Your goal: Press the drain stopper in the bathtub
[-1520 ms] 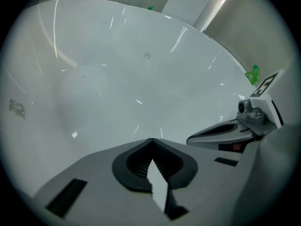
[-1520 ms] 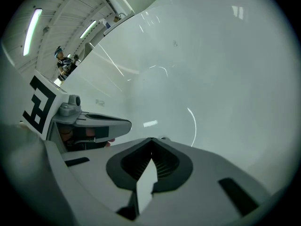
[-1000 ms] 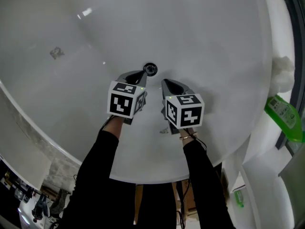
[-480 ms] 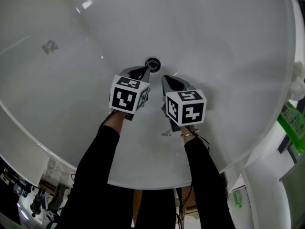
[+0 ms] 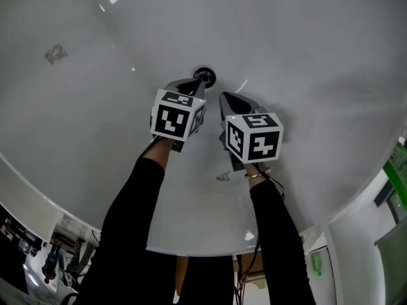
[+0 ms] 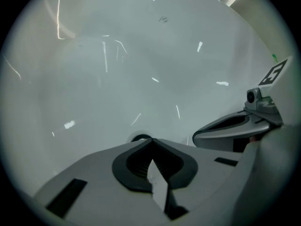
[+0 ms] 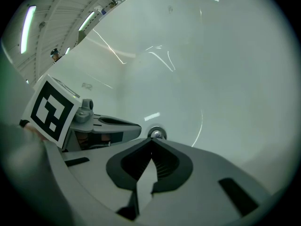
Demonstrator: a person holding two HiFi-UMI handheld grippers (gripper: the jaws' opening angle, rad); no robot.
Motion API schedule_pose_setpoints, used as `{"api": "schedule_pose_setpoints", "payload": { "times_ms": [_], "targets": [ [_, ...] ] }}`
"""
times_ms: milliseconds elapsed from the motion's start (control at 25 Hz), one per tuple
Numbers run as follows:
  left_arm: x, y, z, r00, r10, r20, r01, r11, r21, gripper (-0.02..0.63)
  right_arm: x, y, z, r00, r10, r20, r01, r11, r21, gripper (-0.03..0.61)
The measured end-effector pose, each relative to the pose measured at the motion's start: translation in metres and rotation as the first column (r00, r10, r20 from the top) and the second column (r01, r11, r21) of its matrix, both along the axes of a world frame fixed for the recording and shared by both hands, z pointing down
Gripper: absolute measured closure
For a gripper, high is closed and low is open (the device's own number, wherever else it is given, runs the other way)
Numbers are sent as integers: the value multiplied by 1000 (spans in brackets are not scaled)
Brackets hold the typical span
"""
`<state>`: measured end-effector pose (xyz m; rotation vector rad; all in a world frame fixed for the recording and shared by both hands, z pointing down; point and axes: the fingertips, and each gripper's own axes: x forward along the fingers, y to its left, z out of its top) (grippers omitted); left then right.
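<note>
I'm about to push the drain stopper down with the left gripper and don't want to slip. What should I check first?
1. View of the drain stopper, uncovered: ok.
2. Jaws of the left gripper shut, nothing between them: ok.
3. Its tip lined up with the drain stopper: ok, just short of it in the left gripper view.
4. Tip touching the drain stopper: cannot tell.
5. Jaws of the right gripper shut, empty, off to the side: ok.
6. Whether the drain stopper is raised or already down: cannot tell.

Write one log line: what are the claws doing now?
left claw shut, empty, tip by drain stopper | right claw shut, empty, alongside
</note>
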<state>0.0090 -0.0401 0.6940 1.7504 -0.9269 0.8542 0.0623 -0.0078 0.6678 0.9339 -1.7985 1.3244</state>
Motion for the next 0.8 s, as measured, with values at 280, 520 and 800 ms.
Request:
{"api": "schedule_pose_setpoints", "payload": {
  "times_ms": [280, 520, 800],
  "targets": [
    [7, 3, 14, 1000, -18, -9, 18, 1000, -4, 606, 5, 5, 10, 1000, 13, 2, -13, 1000, -25, 577],
    [8, 4, 27, 1000, -25, -3, 25, 1000, -12, 606, 2, 4, 14, 1000, 5, 1, -5, 999, -32, 577],
    [7, 5, 41, 999, -42, -3, 41, 999, -31, 606, 1, -4, 18, 1000, 12, -8, -12, 999, -36, 577]
  ]
}}
